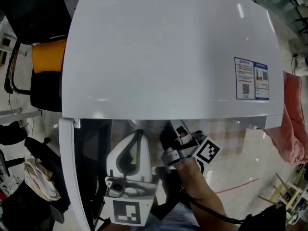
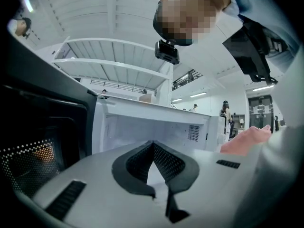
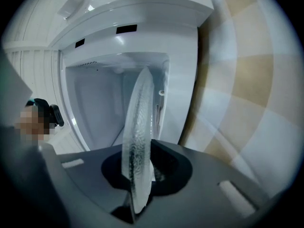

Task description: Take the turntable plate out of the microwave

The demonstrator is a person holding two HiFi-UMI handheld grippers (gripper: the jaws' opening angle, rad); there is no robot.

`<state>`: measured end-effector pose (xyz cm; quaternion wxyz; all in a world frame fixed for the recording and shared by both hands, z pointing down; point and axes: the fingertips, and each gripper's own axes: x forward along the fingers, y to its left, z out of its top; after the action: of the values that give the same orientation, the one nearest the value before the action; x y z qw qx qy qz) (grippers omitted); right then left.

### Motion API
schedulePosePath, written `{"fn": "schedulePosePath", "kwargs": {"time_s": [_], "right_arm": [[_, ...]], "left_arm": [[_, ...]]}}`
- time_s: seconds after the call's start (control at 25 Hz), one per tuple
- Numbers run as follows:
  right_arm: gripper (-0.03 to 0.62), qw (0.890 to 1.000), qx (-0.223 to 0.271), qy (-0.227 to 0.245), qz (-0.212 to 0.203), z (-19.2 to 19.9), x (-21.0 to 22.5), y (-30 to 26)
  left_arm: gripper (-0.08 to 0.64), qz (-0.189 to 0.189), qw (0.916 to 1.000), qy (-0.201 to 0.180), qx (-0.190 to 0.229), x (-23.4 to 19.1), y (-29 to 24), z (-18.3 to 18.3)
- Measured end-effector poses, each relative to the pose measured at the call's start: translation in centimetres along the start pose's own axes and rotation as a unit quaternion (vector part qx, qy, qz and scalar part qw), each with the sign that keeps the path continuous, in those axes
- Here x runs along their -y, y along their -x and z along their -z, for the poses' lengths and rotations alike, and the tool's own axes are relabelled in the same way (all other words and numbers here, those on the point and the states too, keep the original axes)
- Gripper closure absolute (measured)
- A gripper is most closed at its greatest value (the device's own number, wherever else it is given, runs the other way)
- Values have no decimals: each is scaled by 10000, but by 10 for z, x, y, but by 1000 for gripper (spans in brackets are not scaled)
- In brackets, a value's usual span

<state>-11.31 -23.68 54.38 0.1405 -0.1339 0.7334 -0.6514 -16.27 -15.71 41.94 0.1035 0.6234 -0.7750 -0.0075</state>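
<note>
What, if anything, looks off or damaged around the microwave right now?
Nothing stands out. The right claw is shut on the rim of the glass turntable plate, which looks whole, with no cracks or chips showing, in front of the open microwave. The left claw is closed and empty.

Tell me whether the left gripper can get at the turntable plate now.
Probably yes. The microwave door stands open, and the left gripper sits beside the right gripper, which clamps the turntable plate. Nothing shows between them, but the left jaws are together and must open first.
</note>
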Motion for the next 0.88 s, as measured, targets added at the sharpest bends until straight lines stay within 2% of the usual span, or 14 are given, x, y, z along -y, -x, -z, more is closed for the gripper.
{"fn": "schedulePosePath", "kwargs": {"time_s": [0.52,0.88], "right_arm": [[563,9999,-66,17,-92,1,-13,24],[561,9996,-203,-67,-203,19,-33,59]], "left_arm": [[554,20,9999,-121,97,17,14,-10],[554,12,9995,-251,209,35,39,-23]]}}
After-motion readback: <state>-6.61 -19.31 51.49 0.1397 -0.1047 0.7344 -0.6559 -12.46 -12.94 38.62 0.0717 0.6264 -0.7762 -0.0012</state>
